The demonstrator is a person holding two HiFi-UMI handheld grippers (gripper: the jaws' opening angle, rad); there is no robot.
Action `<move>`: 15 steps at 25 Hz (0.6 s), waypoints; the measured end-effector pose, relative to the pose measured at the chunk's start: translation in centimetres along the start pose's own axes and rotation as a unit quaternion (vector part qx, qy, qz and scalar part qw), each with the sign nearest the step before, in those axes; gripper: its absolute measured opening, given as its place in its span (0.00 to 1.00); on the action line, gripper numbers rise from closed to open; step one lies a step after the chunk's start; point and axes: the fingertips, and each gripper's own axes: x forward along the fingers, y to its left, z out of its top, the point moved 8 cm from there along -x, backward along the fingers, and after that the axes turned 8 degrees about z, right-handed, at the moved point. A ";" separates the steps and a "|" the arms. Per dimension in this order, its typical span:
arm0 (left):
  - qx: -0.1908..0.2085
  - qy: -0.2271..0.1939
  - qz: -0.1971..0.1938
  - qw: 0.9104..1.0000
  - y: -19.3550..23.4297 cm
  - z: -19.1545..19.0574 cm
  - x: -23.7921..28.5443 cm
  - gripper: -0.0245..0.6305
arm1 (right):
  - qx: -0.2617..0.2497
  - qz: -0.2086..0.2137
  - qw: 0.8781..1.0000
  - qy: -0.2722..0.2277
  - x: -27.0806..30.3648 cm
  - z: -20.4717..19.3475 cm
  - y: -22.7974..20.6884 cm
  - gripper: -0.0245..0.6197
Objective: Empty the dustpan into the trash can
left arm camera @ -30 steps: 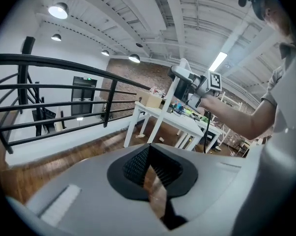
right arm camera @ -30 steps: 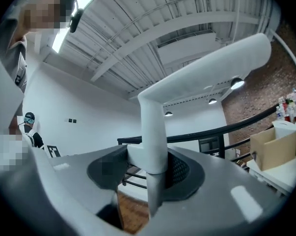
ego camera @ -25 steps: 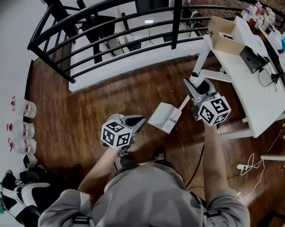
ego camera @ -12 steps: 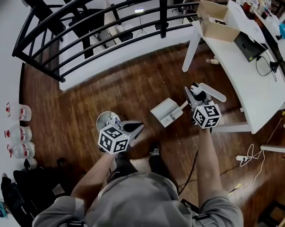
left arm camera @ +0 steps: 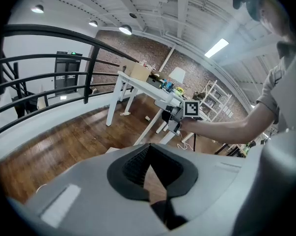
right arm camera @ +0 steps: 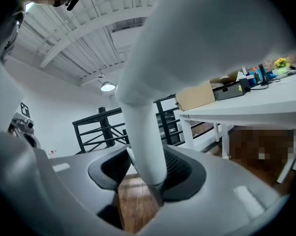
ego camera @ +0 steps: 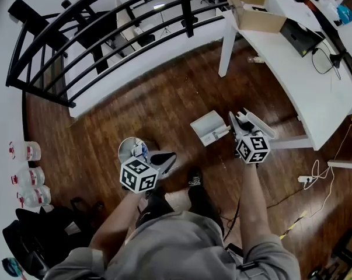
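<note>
The white dustpan [ego camera: 208, 127] hangs low over the wooden floor, its pan pointing left. My right gripper [ego camera: 237, 123] is shut on the dustpan's white handle [right arm camera: 147, 141], which runs up between the pads in the right gripper view. The round silver trash can [ego camera: 132, 149] stands on the floor to the left, with something small inside. My left gripper [ego camera: 164, 159] sits just right of the can, shut with nothing in it; its pads [left arm camera: 133, 163] meet at the tips. The left gripper view also catches the right gripper [left arm camera: 174, 117] across the room.
A white table [ego camera: 292, 80] with a cardboard box [ego camera: 254, 13] and cables stands at the right. A black railing [ego camera: 105, 34] crosses the back. Several bottles [ego camera: 27, 174] line the left wall. A power strip [ego camera: 307, 179] and cord lie on the floor. The person's shoe [ego camera: 193, 182] is below the dustpan.
The right gripper and the dustpan have come down towards the floor. The left gripper has sunk a little beside the trash can.
</note>
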 end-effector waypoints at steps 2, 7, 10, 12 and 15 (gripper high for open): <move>0.003 0.005 -0.004 1.000 0.0 0.0 0.3 0.04 | 0.009 -0.010 1.000 -0.008 -0.6 -0.4 -0.1 0.32; 0.008 0.012 -0.016 1.000 -0.1 -0.1 0.5 0.04 | 0.038 -0.055 0.998 -0.020 -2.4 -1.7 0.2 0.34; 0.010 0.013 -0.023 1.000 0.0 -0.1 0.5 0.04 | 0.055 -0.091 0.994 -0.014 -3.6 -2.7 0.4 0.39; 0.012 0.011 -0.028 0.999 -0.1 -0.1 0.5 0.04 | 0.061 -0.110 0.992 -0.007 -4.5 -3.2 0.4 0.42; 0.015 0.007 -0.036 0.999 -0.2 0.1 0.7 0.04 | 0.068 -0.128 0.989 0.013 -5.6 -3.9 0.4 0.44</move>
